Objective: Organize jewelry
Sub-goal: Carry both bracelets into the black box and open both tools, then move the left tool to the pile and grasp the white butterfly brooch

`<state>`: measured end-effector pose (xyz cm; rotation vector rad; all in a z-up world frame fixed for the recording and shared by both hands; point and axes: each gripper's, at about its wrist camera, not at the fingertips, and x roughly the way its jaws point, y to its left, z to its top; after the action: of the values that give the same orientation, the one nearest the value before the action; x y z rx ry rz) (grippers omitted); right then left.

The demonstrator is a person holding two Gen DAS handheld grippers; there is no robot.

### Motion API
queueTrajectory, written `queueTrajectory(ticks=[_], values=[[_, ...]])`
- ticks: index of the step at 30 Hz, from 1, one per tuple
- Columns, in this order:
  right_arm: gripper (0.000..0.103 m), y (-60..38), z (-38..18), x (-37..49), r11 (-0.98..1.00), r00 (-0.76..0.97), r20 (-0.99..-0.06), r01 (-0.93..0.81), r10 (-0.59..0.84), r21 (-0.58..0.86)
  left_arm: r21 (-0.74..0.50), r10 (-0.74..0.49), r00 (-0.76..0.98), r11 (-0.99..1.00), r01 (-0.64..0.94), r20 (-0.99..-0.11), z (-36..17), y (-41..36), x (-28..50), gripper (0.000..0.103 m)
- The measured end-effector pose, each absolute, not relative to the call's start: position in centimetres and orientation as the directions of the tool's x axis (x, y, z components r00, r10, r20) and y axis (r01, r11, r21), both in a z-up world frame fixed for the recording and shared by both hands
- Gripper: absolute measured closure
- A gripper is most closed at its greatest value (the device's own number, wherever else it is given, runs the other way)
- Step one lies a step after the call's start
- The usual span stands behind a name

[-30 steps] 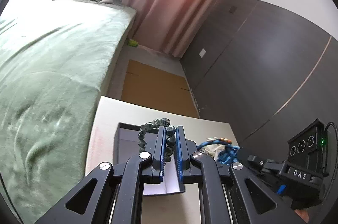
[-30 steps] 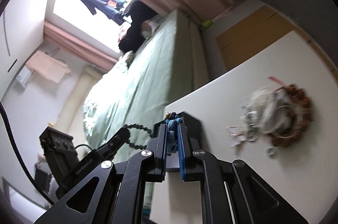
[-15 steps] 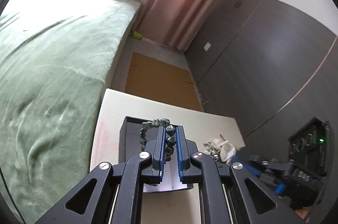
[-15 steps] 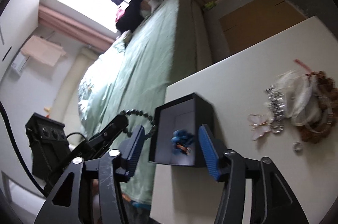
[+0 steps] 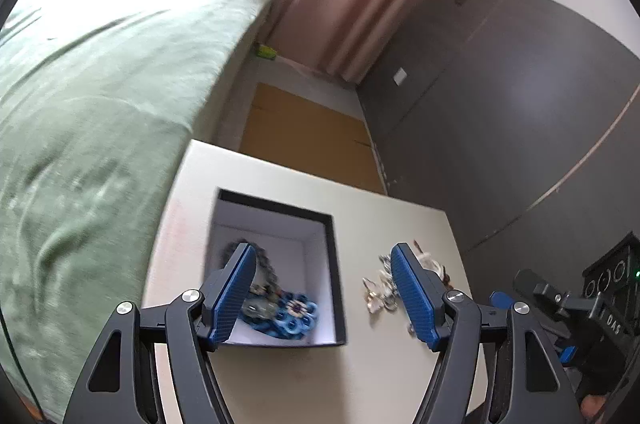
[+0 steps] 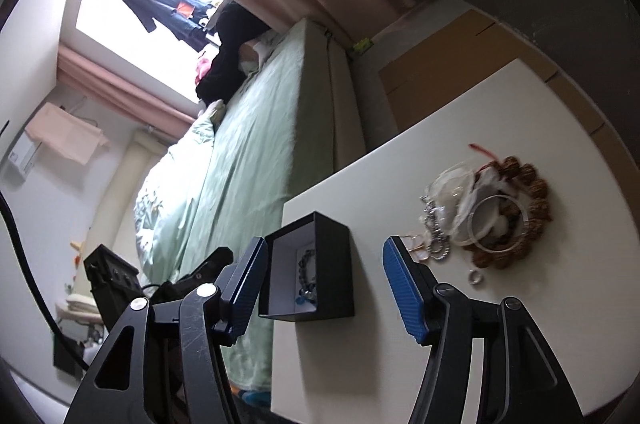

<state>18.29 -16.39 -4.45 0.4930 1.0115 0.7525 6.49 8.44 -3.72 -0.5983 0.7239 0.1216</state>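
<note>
A black box with a white inside stands on the white table. In it lie a blue bead bracelet and a dark bead bracelet; both show in the right wrist view. My left gripper is open and empty above the box. My right gripper is open and empty, just in front of the box. A pile of loose jewelry lies right of the box: a brown bead bracelet, a clear bangle, a silver chain, a small ring.
The white table ends close behind the box. A green bed runs along the table's left side. A dark wall is on the right, pink curtains behind. The right gripper's body is at the lower right.
My left gripper opened and let the dark bead bracelet fall into the box. My right gripper opened, dropped the blue bracelet in the box and drew back.
</note>
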Motion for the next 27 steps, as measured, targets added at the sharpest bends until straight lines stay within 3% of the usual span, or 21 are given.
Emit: queueTrajectory(ticks=[13, 21, 27], values=[[0.025, -23.0, -3.8, 19.1, 0.710, 0.424, -0.589, -0.229, 0.688, 0.666, -0.408, -0.118, 0.736, 0.884, -0.227, -0.667, -4.5, 2.3, 8.1, 0.032], [0.025, -26.1, -4.5, 19.8, 0.723, 0.445, -0.609, -0.141, 0.657, 0.677, -0.353, -0.135, 0.722, 0.922, -0.159, -0.679, -5.2, -0.8, 9.4, 0.032], [0.025, -27.3, -5.1, 20.3, 0.726, 0.445, -0.624, -0.094, 0.642, 0.681, -0.277, -0.121, 0.668, 0.952, -0.132, -0.735, -7.3, -2.9, 11.4, 0.043]])
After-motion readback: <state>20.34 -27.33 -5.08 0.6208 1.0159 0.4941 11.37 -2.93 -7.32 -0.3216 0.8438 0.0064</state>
